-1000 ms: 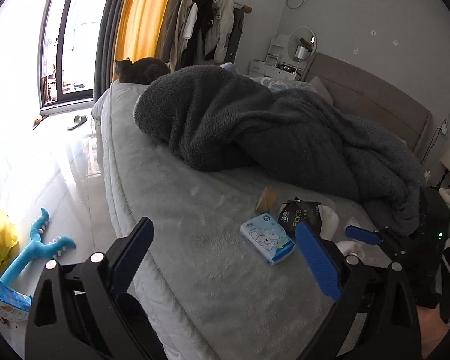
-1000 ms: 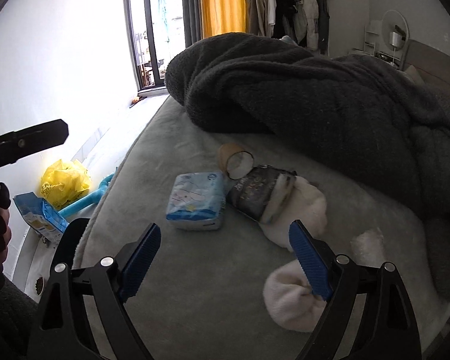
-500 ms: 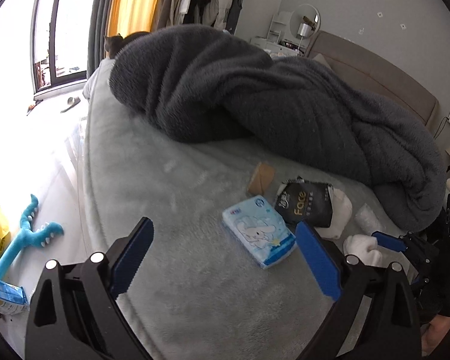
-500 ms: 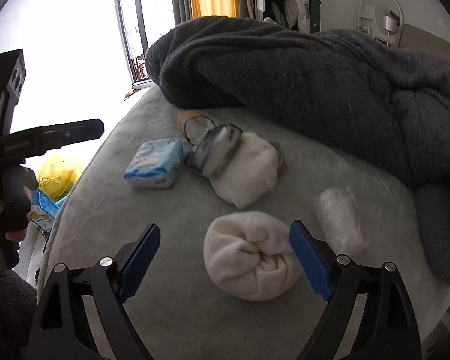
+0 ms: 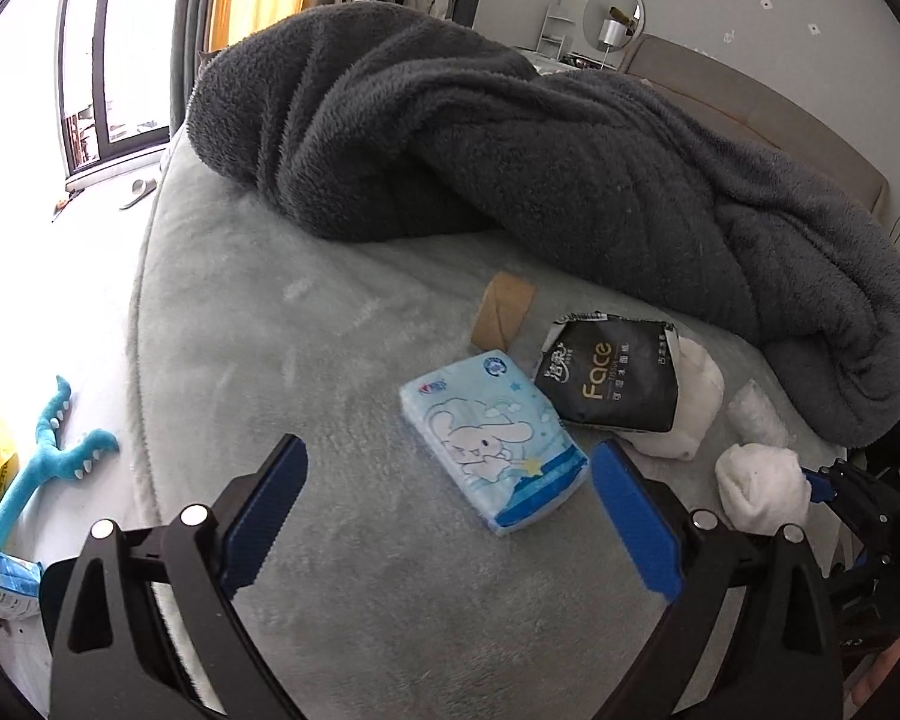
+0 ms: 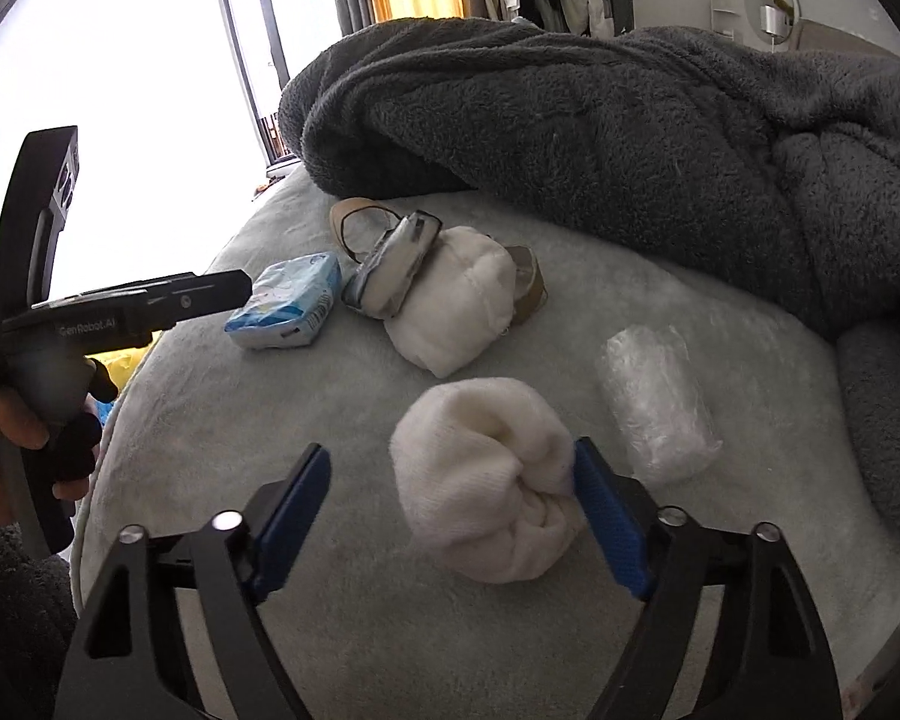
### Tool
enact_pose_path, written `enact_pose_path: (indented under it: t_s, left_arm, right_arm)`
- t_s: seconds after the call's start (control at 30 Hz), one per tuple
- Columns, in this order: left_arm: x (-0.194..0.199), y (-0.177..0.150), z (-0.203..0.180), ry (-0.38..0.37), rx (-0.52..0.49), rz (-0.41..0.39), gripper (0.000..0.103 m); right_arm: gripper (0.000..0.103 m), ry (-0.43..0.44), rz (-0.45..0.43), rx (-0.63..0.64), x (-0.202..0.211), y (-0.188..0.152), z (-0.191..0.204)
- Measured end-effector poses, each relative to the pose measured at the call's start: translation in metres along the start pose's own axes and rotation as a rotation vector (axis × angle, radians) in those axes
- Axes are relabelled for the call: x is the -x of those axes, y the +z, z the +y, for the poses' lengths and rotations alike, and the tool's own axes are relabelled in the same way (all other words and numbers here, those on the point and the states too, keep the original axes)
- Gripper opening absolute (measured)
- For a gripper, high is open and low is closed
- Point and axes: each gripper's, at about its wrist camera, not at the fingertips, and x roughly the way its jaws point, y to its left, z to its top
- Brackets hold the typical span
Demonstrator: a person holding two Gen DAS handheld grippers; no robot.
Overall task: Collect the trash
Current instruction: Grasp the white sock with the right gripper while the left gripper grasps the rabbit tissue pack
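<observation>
Our right gripper (image 6: pixel 450 498) was closing around a rolled white sock (image 6: pixel 486 474): the right pad touched it, the left pad stood clear, so it was not yet gripped. Our left gripper (image 5: pixel 447 510) stood open and empty, just short of a light blue tissue pack (image 5: pixel 492 438) printed with a white cartoon dog. Beyond that lay a black wrapper (image 5: pixel 609 381) reading "Face" in gold, resting on a white bundle (image 5: pixel 690 396), with a cardboard tube (image 5: pixel 504 312) farther off. A clear plastic wad (image 6: pixel 654 396) lay right of the sock. A dark grey blanket (image 5: pixel 540 150) was heaped at the far side of the bed (image 5: pixel 270 330). The left tool read "GenRobot.AI".
</observation>
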Motion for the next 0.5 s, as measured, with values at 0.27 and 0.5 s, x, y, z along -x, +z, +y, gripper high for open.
enact_pose_path:
  t_s: [0.27, 0.5]
  left_arm:
    - [-0.016, -0.004, -0.022, -0.011, -0.019, 0.015, 0.097]
    - [-0.029, -0.006, -0.039, 0.050, -0.067, 0.023, 0.097]
  right_arm:
    - [0.046, -0.069, 0.027, -0.022, -0.004, -0.007, -0.014]
    - [0.037, -0.064, -0.005, -0.035, 0.007, -0.012, -0.022]
